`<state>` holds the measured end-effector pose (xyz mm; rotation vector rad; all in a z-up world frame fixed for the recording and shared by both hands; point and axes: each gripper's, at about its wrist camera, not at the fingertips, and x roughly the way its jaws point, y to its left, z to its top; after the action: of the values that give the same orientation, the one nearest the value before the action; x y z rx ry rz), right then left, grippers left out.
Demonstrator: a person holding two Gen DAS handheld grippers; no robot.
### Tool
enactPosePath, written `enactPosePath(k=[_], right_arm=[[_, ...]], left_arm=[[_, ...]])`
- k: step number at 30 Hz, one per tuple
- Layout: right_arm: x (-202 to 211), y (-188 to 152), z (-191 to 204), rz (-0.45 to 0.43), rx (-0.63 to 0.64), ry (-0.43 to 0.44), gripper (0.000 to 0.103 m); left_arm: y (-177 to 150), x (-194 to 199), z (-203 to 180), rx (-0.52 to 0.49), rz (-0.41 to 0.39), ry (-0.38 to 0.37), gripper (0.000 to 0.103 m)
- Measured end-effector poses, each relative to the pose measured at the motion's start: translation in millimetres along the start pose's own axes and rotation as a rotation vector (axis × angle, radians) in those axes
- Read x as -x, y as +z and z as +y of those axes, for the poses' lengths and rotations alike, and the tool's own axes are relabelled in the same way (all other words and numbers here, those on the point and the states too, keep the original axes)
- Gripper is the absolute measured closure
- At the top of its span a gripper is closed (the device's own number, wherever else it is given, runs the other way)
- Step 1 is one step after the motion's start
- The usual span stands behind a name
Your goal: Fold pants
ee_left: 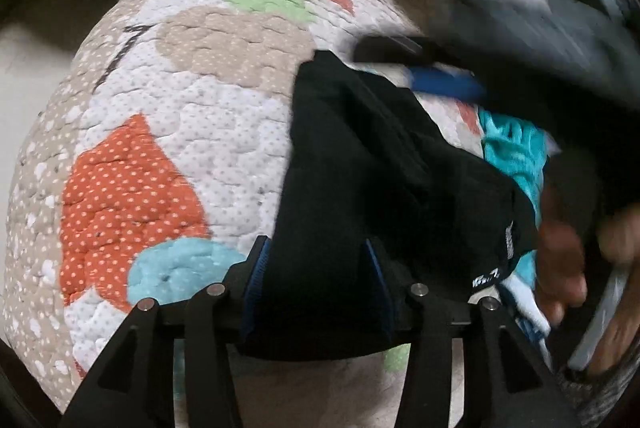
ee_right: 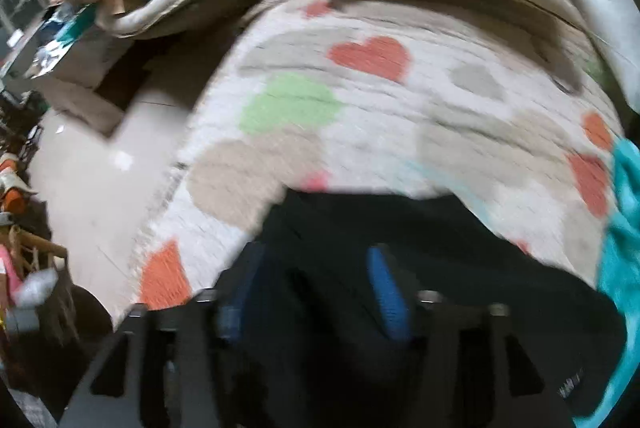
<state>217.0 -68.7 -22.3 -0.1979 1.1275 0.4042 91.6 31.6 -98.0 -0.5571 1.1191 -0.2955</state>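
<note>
1. Left of the left gripper's fingers lies the quilt (ee_left: 168, 132), white and beige with small dots. It carries an orange patch (ee_left: 124, 196) and a light blue patch (ee_left: 180, 268) just beside the left finger.
2. The left gripper (ee_left: 316, 280) holds the black pants (ee_left: 360, 164). The cloth fills the gap between the two blue-padded fingers (ee_left: 256, 280) and hangs over the edge below them. The fingers stand a little apart, clamped on the thick fabric.
3. Ahead of these fingers and to the right, the pants rise in a fold toward a blurred blue pad of the right gripper (ee_left: 444, 84).
4. Right of the fingers a turquoise garment (ee_left: 516, 152) lies beside the pants. Further right a hand (ee_left: 560, 248) shows, blurred.
5. In the right wrist view, the floor (ee_right: 80, 188) and cardboard boxes (ee_right: 92, 68) lie far left of the fingers.
6. The right gripper (ee_right: 316, 284) has black cloth of the pants (ee_right: 400, 224) between its blue fingers (ee_right: 388, 288) — the picture is blurred, so I cannot tell if they press on it.
7. Ahead of these fingers the quilt (ee_right: 400, 116) shows hearts, and at the right edge is the turquoise garment (ee_right: 624, 228).
</note>
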Motion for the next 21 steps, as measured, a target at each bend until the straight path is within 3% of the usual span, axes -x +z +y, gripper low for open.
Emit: enactPosePath(k=[1, 2, 5, 10, 17, 21], right_arm=[[-13.2, 7.5, 5.7, 0.023, 0.01, -0.004, 0.032], [-24.8, 10.7, 8.8, 0.053, 0.015, -0.005, 0.032], [-58.8, 6.9, 20.8, 0.203, 0.026, -0.018, 0.089], [-47.5, 12.4, 42.5, 0.13, 0.034, 0.03, 0.093], [-62.2, 33.4, 80.5, 0.135, 0.036, 0.091, 0.093], [-73.9, 50.0, 109.9, 0.13, 0.059, 0.125, 0.093]], left_arm=[[-1.8, -1.5, -6.0, -0.04, 0.006, 0.03, 0.069], [-3.9, -3.5, -12.2, -0.089, 0.013, 0.077, 0.087], [-5.4, -4.3, -14.4, -0.117, 0.023, 0.098, 0.093], [0.6, 5.1, 1.2, -0.053, 0.044, 0.078, 0.095], [9.7, 36.9, 45.9, 0.061, 0.028, 0.095, 0.095], [11.8, 53.5, 73.1, 0.128, 0.007, 0.145, 0.092]])
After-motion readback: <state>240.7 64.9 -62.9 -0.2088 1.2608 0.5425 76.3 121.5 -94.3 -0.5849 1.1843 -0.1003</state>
